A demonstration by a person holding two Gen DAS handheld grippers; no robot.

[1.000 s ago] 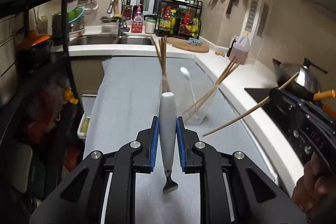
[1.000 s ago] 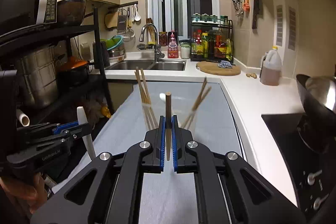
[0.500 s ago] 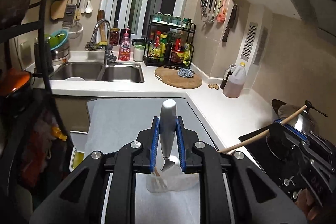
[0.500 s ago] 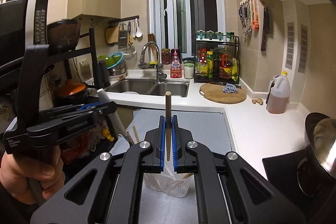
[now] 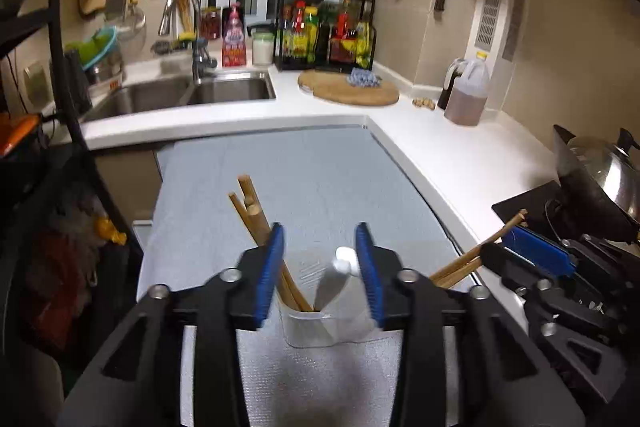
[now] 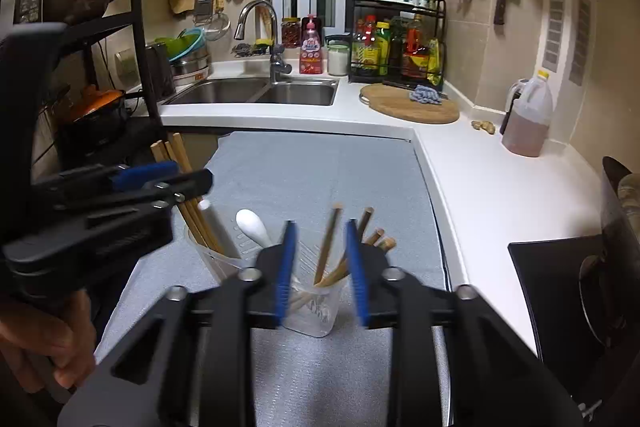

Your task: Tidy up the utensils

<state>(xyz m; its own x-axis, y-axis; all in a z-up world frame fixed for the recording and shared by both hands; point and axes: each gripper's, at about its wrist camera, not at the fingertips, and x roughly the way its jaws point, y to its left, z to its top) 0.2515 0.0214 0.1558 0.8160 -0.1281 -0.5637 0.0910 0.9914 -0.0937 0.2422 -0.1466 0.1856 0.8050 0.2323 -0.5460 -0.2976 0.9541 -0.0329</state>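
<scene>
Both the left gripper [image 5: 320, 263] and right gripper [image 6: 320, 259] gape wide, empty; clear cup [image 6: 316, 311] at 6 o'clock holds chopsticks [image 6: 326, 247]

Each claw is matte black plastic: two angular arms with triangular cut-outs, round silver screws at the pivots, and blue ribbed pads lining the fingers. The left claw [image 5: 320, 267] and right claw [image 6: 320, 259] look alike. A bare-skinned hand [image 6: 48, 339] shows at lower left of the right wrist view.
</scene>
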